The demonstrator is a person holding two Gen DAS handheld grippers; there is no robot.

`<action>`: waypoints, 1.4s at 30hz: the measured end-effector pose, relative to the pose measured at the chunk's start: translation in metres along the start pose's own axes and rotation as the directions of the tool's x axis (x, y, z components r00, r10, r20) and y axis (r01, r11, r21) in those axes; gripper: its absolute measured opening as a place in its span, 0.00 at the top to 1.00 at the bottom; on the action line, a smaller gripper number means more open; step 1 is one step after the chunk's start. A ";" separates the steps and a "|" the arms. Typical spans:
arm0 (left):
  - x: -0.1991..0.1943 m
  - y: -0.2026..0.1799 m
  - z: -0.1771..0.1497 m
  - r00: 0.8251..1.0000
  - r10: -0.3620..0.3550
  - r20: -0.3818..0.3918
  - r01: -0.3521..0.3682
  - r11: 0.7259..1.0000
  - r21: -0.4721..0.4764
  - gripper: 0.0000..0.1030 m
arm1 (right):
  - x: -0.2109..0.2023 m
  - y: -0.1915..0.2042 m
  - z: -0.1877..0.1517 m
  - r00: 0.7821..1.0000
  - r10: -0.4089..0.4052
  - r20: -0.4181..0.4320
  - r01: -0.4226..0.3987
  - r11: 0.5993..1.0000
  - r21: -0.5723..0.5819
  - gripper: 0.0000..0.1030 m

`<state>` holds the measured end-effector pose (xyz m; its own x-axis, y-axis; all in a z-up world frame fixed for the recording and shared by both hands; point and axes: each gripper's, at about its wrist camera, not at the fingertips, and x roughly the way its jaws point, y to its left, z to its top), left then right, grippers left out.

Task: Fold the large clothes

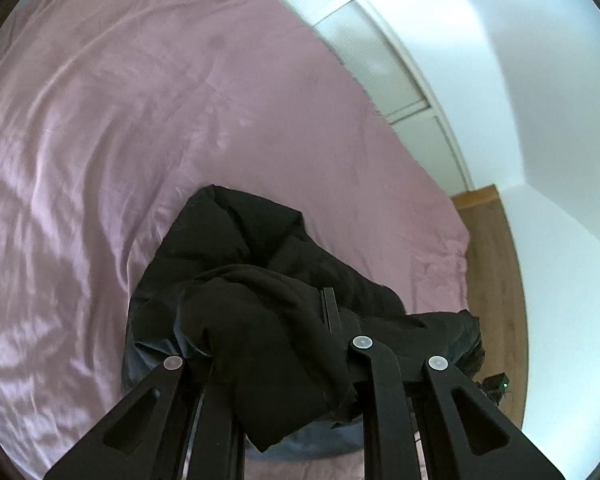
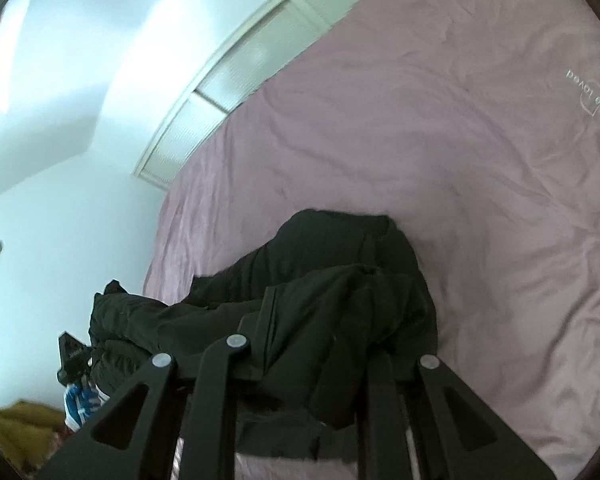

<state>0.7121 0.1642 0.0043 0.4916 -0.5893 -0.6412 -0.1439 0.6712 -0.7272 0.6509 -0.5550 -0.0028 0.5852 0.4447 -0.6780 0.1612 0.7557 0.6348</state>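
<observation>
A large black garment (image 1: 252, 248) hangs bunched over the pink bed sheet (image 1: 120, 120). In the left wrist view my left gripper (image 1: 300, 320) is shut on a thick fold of it; cloth drapes over one finger and hides the tip. The right wrist view shows the same black garment (image 2: 340, 264) stretching away to the left, with my right gripper (image 2: 312, 320) shut on another bunched fold. Part of the left gripper (image 2: 74, 360) shows at the garment's far end. Both views are blurred.
The pink sheet (image 2: 480, 140) covers a wide bed. White walls and a frosted panelled door (image 1: 380, 64) run along its far side. Wooden floor (image 1: 492, 260) lies past the bed's corner. A blue and white item (image 2: 80, 404) and mustard cloth (image 2: 16, 428) lie low at the left.
</observation>
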 end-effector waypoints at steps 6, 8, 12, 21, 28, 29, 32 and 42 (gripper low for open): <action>0.069 0.020 0.035 0.994 0.102 -0.035 -0.103 0.994 -0.035 0.85 | 0.060 -0.017 0.021 0.997 -0.076 -0.032 0.078 0.994 0.075 0.85; 0.089 0.027 0.043 0.992 0.118 -0.041 -0.120 0.992 -0.049 0.85 | 0.077 -0.025 0.027 0.994 -0.100 -0.040 0.104 0.989 0.105 0.85; 0.116 0.035 0.051 0.988 0.148 -0.043 -0.150 0.987 -0.049 0.84 | 0.103 -0.033 0.034 0.988 -0.145 -0.045 0.149 0.982 0.117 0.85; 0.148 0.057 0.047 0.989 0.141 -0.048 -0.146 0.984 -0.105 0.83 | 0.142 -0.044 0.039 0.975 -0.211 -0.066 0.219 0.965 0.147 0.84; 0.148 0.058 0.042 0.988 0.145 -0.054 -0.150 0.983 -0.101 0.78 | 0.149 -0.042 0.040 0.972 -0.225 -0.072 0.234 0.960 0.156 0.83; 0.147 0.056 0.041 0.988 0.149 -0.048 -0.153 0.984 -0.093 0.77 | 0.148 -0.042 0.040 0.972 -0.226 -0.071 0.235 0.960 0.155 0.82; 0.146 0.048 0.040 0.986 0.167 -0.021 -0.168 0.984 -0.066 0.70 | 0.145 -0.040 0.040 0.972 -0.224 -0.068 0.232 0.959 0.161 0.81; 0.111 0.046 0.054 0.995 0.060 0.080 -0.053 0.994 -0.095 0.43 | 0.131 -0.026 0.046 0.981 -0.192 -0.031 0.194 0.964 0.181 0.62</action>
<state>0.8065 0.1540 -0.0869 0.5489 -0.5099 -0.6624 -0.2505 0.6557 -0.7123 0.7602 -0.5380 -0.0911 0.5188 0.3063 -0.7981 0.4129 0.7277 0.5477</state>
